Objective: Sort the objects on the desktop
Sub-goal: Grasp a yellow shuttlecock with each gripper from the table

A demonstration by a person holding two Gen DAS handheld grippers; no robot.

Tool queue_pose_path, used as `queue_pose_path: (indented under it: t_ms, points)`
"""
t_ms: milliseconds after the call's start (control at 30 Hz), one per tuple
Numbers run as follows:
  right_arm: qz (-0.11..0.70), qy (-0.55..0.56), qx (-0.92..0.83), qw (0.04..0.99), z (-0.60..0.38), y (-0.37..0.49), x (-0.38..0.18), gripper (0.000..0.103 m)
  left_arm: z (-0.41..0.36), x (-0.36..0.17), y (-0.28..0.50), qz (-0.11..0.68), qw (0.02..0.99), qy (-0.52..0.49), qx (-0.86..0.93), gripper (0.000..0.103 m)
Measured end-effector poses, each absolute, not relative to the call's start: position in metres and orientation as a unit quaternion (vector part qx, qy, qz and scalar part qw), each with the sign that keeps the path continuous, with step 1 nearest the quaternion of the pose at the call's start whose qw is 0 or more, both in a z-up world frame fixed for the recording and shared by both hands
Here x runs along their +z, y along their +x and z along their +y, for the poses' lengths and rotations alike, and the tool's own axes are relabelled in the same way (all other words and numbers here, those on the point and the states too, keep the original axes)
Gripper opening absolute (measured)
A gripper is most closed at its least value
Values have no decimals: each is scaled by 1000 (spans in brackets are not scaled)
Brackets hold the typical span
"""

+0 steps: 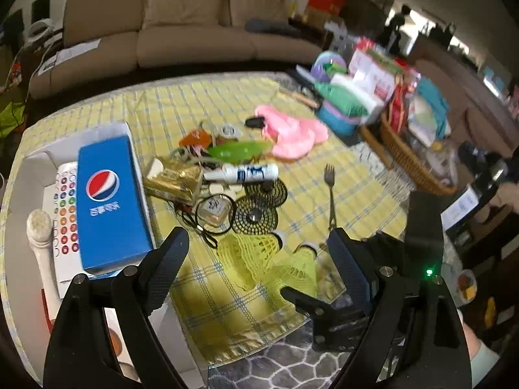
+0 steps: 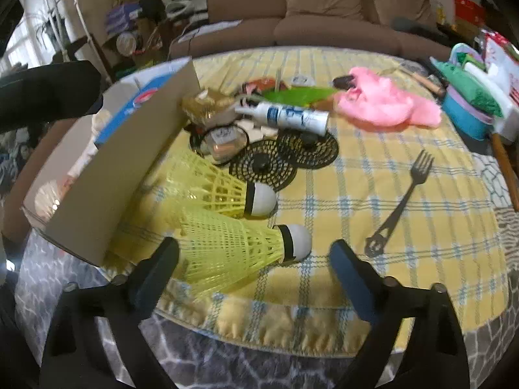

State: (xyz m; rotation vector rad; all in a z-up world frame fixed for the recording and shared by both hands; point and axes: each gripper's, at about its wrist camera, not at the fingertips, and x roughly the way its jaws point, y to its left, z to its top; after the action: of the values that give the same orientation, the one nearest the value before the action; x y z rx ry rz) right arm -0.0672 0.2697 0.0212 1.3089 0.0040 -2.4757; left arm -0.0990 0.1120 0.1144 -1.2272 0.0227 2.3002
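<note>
With its jaws spread wide and empty, the right gripper (image 2: 253,253) frames the nearer yellow plastic-mesh shuttlecock (image 2: 233,246) at the table's front edge; next, likely closing, then lifting into the cardboard box (image 2: 129,149). The left gripper (image 1: 259,246) hangs open too.

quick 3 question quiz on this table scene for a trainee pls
1. True or false: the right gripper is shut on a shuttlecock.
2. What lies in the box beside the colour chart: A) blue Pepsi carton B) fork C) pink cloth?
3. How many yellow shuttlecocks lie near the table's front edge?

Key:
1. False; its jaws are open around the nearer shuttlecock.
2. A, the blue Pepsi carton.
3. Two; the other shuttlecock lies just behind.
</note>
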Motion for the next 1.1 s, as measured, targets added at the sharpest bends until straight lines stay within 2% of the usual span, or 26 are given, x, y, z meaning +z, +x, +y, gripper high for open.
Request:
queue_pose_path:
  t_ms: [33,67,100,133,167,233,400,467,533,567,667,733,767,833,967,1067,1100]
  points:
    - [-2,468,-867,173,271,-70,17,68,117,110,-101,15,265,-461,847,86]
    - [-5,468,-866,174,273,-70,16,68,120,108,-101,20,264,-465,845,86]
    - [-9,470,-865,175,275,-69,16,47,124,104,-103,27,259,-473,842,86]
    - [-16,479,-859,179,278,-69,15,14,127,102,-105,30,258,-477,840,86]
    - [-29,486,-856,176,283,-68,16,13,130,99,-107,32,254,-485,836,86]
    - [-58,483,-856,176,297,-63,21,13,134,95,-111,30,251,-497,830,86]
    - [-65,484,-857,163,311,-53,23,13,145,85,-124,39,228,-516,825,87]
    - [-74,486,-857,155,315,-53,23,21,148,79,-128,43,219,-524,822,87]
    - [-79,474,-863,157,314,-54,28,42,152,71,-130,52,214,-531,818,87]
    - [-76,467,-867,158,311,-55,32,46,154,65,-130,55,214,-537,814,86]
    - [-72,451,-874,166,302,-57,38,57,159,53,-129,71,199,-542,814,73]
    - [-61,457,-871,169,293,-61,35,60,160,51,-129,73,198,-541,814,49]
    - [-54,459,-871,167,289,-62,33,60,158,46,-132,51,202,-558,803,24]
    - [-29,460,-874,154,280,-64,29,66,153,42,-136,20,196,-570,797,24]
    - [5,467,-874,132,265,-70,19,68,154,42,-136,23,190,-566,802,24]
    - [-6,467,-875,131,265,-71,15,68,155,44,-137,8,195,-567,800,15]
    - [-3,464,-877,126,266,-71,15,61,156,45,-137,-1,200,-568,798,9]
